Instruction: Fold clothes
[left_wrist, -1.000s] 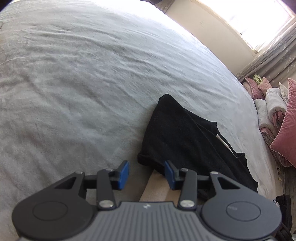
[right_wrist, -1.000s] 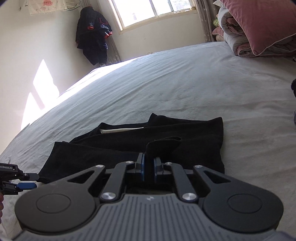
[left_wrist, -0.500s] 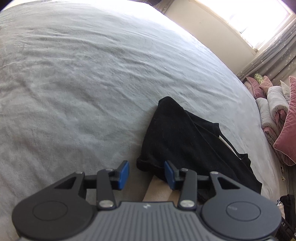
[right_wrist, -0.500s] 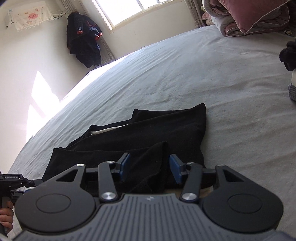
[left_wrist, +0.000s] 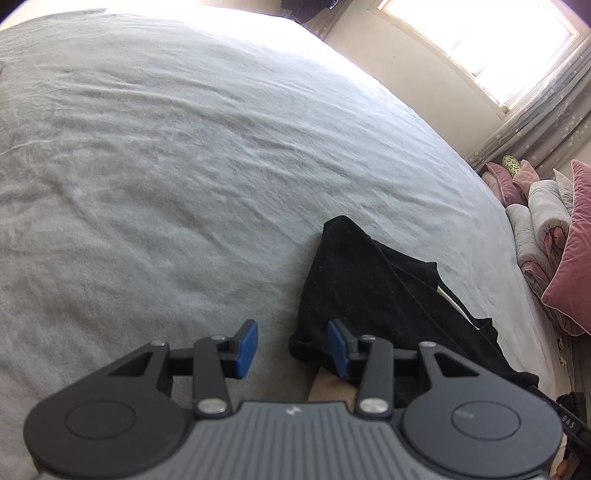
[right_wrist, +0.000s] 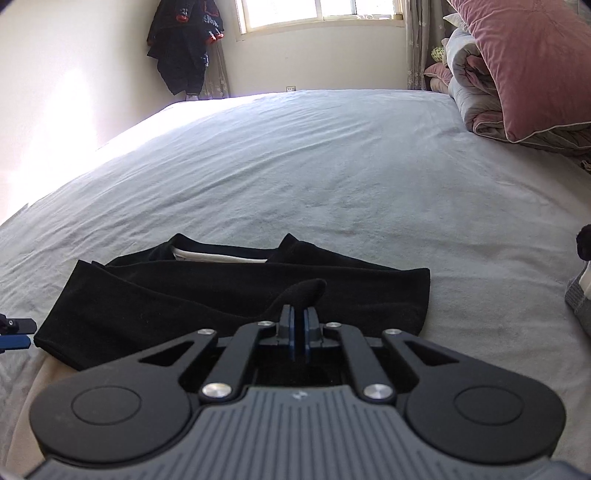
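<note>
A black garment (right_wrist: 207, 291) lies partly folded near the front edge of the pale grey bed (right_wrist: 332, 166), with a white neck label showing at its far side. My right gripper (right_wrist: 299, 332) is shut on a raised fold of the black garment at its near edge. In the left wrist view the same garment (left_wrist: 369, 295) stretches away to the right. My left gripper (left_wrist: 291, 347) stands open just above the sheet, and the garment's near corner lies between its blue pads, close to the right pad (left_wrist: 338, 349). The left gripper's tip (right_wrist: 14, 332) also shows at the right view's left edge.
Pink pillows and rolled quilts (right_wrist: 517, 74) are stacked at the head of the bed on the right. A dark jacket (right_wrist: 184, 48) hangs in the corner by the window. A grey and dark item (right_wrist: 580, 291) sits at the bed's right edge. Wide bare sheet (left_wrist: 166, 166) lies to the left.
My right gripper was open over the garment half a second ago and has now shut on a fold of it. The left gripper stays open and has hardly moved.
</note>
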